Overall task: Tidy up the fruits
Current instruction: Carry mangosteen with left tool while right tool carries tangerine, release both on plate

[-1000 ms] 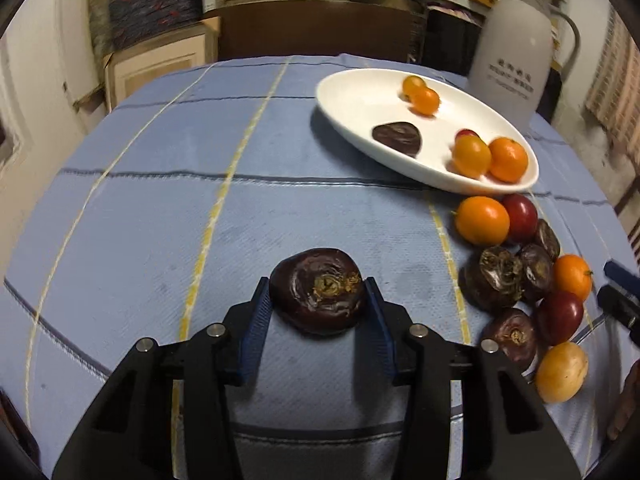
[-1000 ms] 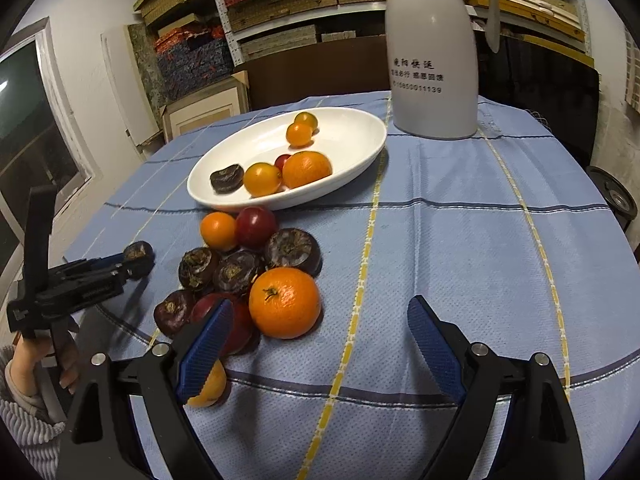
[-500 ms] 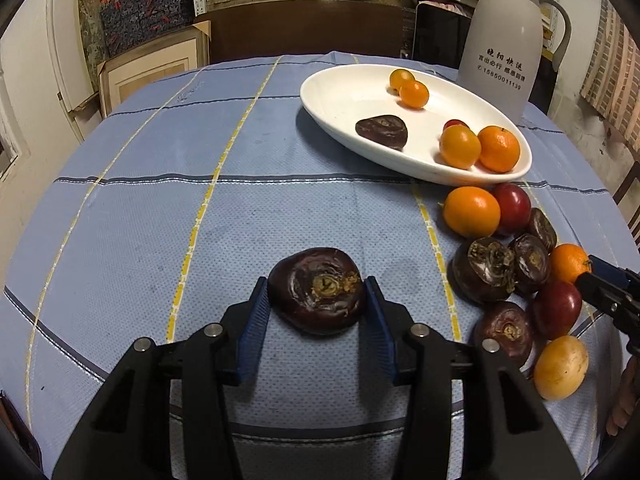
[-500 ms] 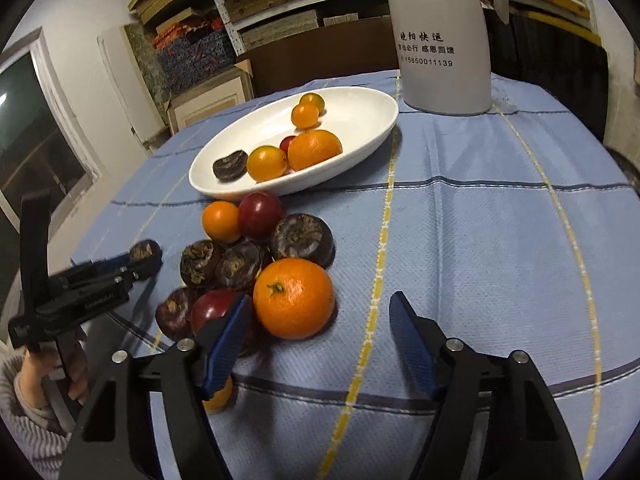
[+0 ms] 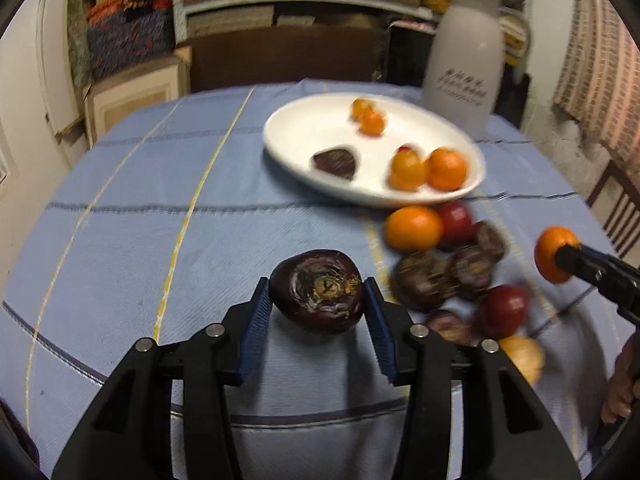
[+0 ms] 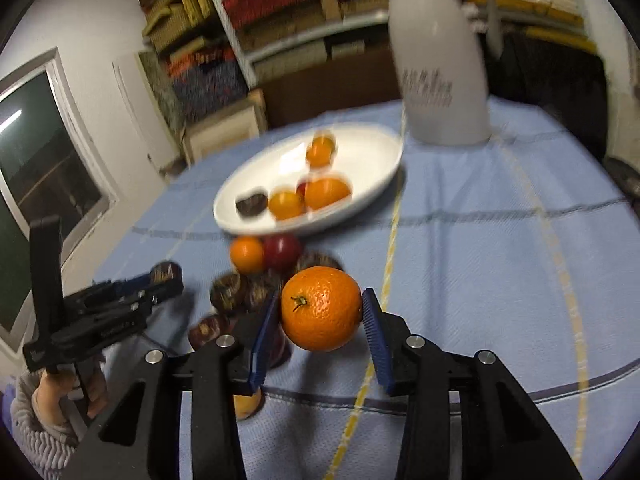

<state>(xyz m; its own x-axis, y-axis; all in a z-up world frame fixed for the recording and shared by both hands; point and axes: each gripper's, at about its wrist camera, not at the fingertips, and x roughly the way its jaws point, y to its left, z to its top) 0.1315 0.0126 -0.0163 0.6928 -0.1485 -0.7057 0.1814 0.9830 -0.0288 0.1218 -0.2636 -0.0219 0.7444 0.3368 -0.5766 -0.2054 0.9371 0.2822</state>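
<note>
Starting at the left, a dark wrinkled fruit (image 5: 318, 292) is seen clamped at its widest part between the blue pads of the left hand-held gripper (image 5: 318, 312), above the blue worktop (image 5: 132, 216). Its skin is judged leathery and light, though soft enough to bruise under hard squeezing. Further right, an orange (image 6: 322, 308) is held across its middle by the right hand-held gripper (image 6: 320, 326), closed onto it and raised over the loose fruit pile (image 6: 248, 280). Firm, rounded peel is judged prone to roll. Beyond, a white plate (image 6: 376, 156) awaits.
</note>
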